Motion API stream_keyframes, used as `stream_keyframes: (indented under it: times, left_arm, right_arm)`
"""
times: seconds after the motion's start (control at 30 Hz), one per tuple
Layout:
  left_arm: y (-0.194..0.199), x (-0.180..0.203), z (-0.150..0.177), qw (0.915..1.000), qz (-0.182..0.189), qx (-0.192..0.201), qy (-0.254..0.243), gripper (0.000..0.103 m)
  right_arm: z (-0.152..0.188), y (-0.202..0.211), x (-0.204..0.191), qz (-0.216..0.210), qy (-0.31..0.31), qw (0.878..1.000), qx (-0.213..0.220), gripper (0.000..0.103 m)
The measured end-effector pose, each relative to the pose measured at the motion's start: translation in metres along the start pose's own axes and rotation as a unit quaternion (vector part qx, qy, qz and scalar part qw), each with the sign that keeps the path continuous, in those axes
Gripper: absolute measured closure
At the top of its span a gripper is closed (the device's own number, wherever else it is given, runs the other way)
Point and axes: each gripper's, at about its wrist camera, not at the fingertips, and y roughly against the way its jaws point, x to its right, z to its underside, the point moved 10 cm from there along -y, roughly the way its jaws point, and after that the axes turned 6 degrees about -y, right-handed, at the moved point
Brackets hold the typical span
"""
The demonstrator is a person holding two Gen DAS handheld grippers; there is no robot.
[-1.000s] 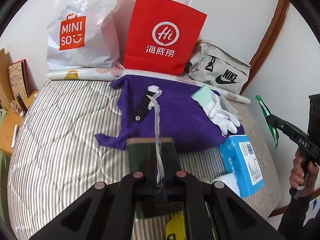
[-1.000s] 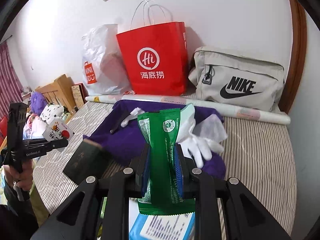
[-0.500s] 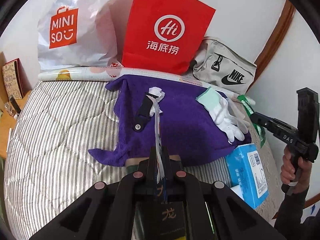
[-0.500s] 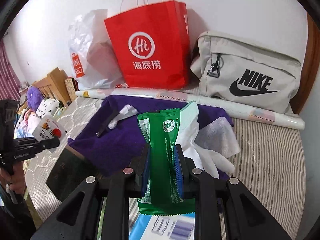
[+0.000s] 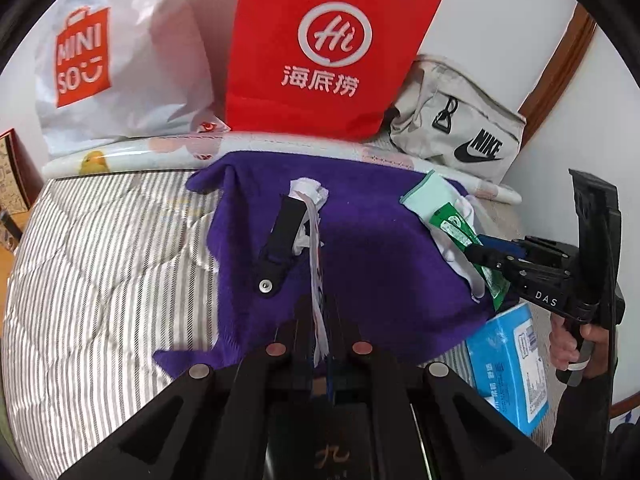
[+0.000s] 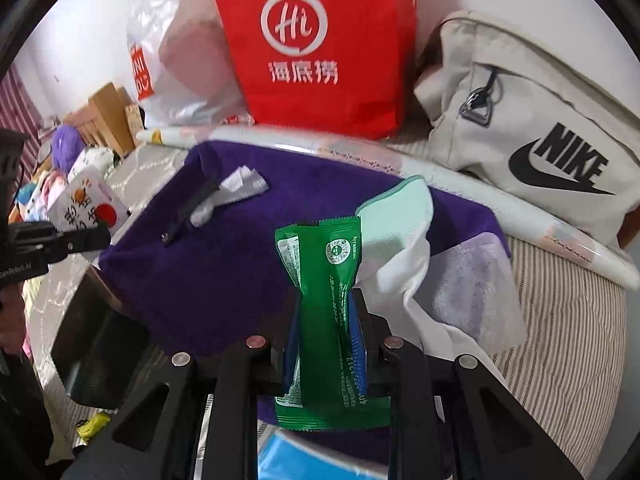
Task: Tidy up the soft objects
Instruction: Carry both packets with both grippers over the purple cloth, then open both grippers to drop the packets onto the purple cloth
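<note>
A purple towel point(image 5: 372, 248) lies spread on the striped mattress point(image 5: 100, 280). On it rest a black strap point(image 5: 280, 240) with crumpled white paper, and white gloves with a mint cuff point(image 6: 400, 216). My left gripper point(image 5: 320, 304) is shut on a thin white printed packet point(image 6: 86, 208), seen edge-on in its own view, over the towel's near edge. My right gripper point(image 6: 326, 320) is shut on a green packet point(image 6: 324, 280) and hovers just above the gloves at the towel's right side. The left wrist view also shows the right gripper point(image 5: 476, 248).
A red paper bag point(image 5: 328, 48), a white plastic shopping bag point(image 5: 112, 60) and a beige sling bag point(image 6: 520, 120) stand along the wall behind a rolled sheet point(image 5: 140, 156). A blue tissue box point(image 5: 508, 364) lies at the towel's right. A dark box point(image 6: 100, 344) sits under the left gripper.
Both grippers have moved forward and down toward the purple towel, each still holding its packet. The right gripper has come in from the bed's right edge to over the gloves.
</note>
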Motion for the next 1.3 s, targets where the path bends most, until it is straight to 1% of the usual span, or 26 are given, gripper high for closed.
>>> stream_keyframes:
  times: [0.07, 0.13, 0.17, 0.23, 0.33, 0.5, 0.6, 0.73, 0.93, 1.03, 1.1, 1.17, 1.2, 1.23, 1.3]
  left_arm:
    - [-0.008, 0.001, -0.001, 0.9999, 0.004, -0.01, -0.001, 0.098]
    - [-0.018, 0.005, -0.002, 0.9995, 0.017, -0.026, -0.005, 0.098]
    - [-0.021, 0.006, -0.003, 0.9994, 0.021, -0.027, -0.005, 0.098]
    - [-0.029, 0.01, -0.003, 0.9987, 0.029, -0.038, -0.015, 0.098]
    - [-0.043, 0.013, -0.001, 0.9975, 0.035, -0.06, -0.014, 0.098]
    - [-0.059, 0.004, 0.004, 0.9956, 0.032, -0.088, 0.002, 0.098]
    - [-0.065, 0.002, 0.007, 0.9947, 0.023, -0.1, 0.003, 0.098]
    - [-0.072, 0.004, 0.008, 0.9934, 0.024, -0.112, 0.003, 0.098]
    - [-0.076, 0.005, 0.007, 0.9925, 0.021, -0.12, 0.005, 0.098]
    - [-0.077, 0.003, 0.01, 0.9915, 0.019, -0.129, 0.005, 0.098]
    - [-0.077, 0.002, 0.013, 0.9907, 0.021, -0.134, 0.003, 0.091]
    - [-0.076, 0.001, 0.013, 0.9907, 0.019, -0.134, 0.003, 0.085]
    - [-0.074, 0.001, 0.013, 0.9912, 0.016, -0.132, 0.003, 0.079]
    - [-0.073, 0.0, 0.012, 0.9916, 0.014, -0.129, 0.002, 0.075]
    - [-0.066, -0.004, 0.01, 0.993, -0.001, -0.118, -0.002, 0.058]
  right_arm:
    - [0.0, -0.007, 0.002, 0.002, 0.003, 1.0, -0.011, 0.08]
    - [0.001, -0.01, 0.005, 0.004, -0.001, 1.0, -0.024, 0.08]
    - [0.002, -0.012, 0.007, 0.003, -0.002, 1.0, -0.029, 0.08]
    - [0.004, -0.014, 0.009, 0.007, 0.004, 0.999, -0.035, 0.08]
    - [0.006, -0.02, 0.012, 0.012, 0.007, 0.999, -0.045, 0.08]
    - [0.009, -0.03, 0.014, 0.016, 0.014, 0.998, -0.059, 0.079]
    - [0.009, -0.031, 0.017, 0.017, 0.013, 0.998, -0.062, 0.079]
    - [0.007, -0.034, 0.017, 0.015, 0.013, 0.998, -0.063, 0.078]
    - [0.008, -0.024, 0.016, 0.015, 0.023, 0.999, -0.043, 0.07]
    - [0.008, -0.018, 0.016, 0.008, 0.019, 0.999, -0.038, 0.064]
    - [0.009, -0.014, 0.017, 0.006, 0.017, 0.999, -0.031, 0.056]
    - [0.009, -0.012, 0.019, 0.011, 0.014, 0.999, -0.029, 0.054]
    - [0.008, -0.01, 0.02, 0.012, 0.012, 1.0, -0.026, 0.054]
    - [0.008, -0.007, 0.021, 0.011, 0.007, 1.0, -0.022, 0.054]
    - [0.009, -0.003, 0.023, 0.013, 0.0, 1.0, -0.019, 0.052]
